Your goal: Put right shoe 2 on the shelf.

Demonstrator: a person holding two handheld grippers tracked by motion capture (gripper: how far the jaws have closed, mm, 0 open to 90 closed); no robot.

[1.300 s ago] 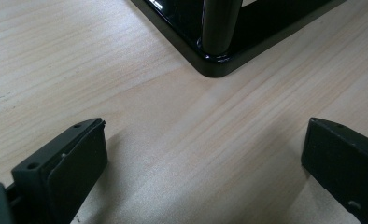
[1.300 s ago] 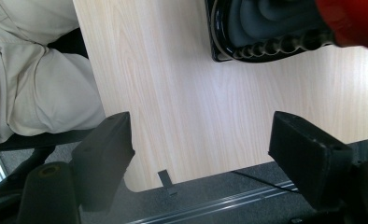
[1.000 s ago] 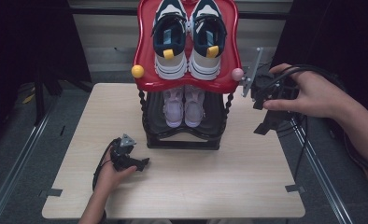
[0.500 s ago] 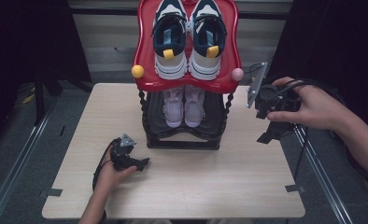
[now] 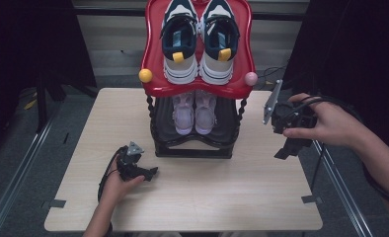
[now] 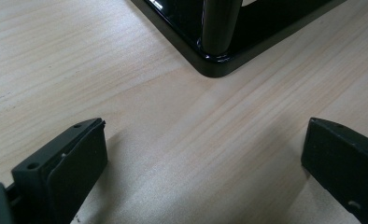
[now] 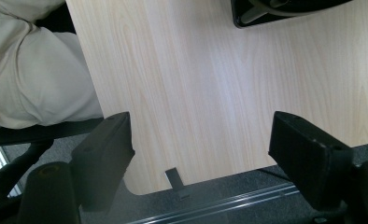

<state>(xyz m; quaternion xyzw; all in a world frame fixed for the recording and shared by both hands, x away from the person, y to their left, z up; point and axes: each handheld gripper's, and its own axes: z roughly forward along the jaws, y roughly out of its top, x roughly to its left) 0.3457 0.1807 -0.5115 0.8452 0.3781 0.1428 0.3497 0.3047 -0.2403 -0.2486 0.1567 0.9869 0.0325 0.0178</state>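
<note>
Lower now than a second ago, the right gripper (image 5: 287,148) hangs in the person's right hand (image 5: 326,123) over the right edge of the wooden table (image 5: 232,182), while the left gripper (image 5: 150,172) has kept its place on the tabletop. Seen from the high view, a two-tier shoe rack (image 5: 197,84) stands at the middle of the table: a pair of navy, white and grey sneakers (image 5: 198,42) sits on its red top shelf, a pair of pale lilac shoes (image 5: 195,112) on the black lower shelf. The left gripper lies just in front of the rack's front left corner, held by the left hand (image 5: 114,182).

From the left gripper view, the two black jaws stand wide apart with nothing between them, bare wood beneath, and the rack's black base corner (image 6: 215,65) with its post is close ahead.

From the right gripper view, the jaws likewise stand released and empty above the table's rounded corner (image 7: 140,186), with grey floor and a metal rail (image 7: 219,205) below, the person's beige trouser leg (image 7: 32,79) alongside, and the rack's base (image 7: 285,11) at the far edge.
</note>
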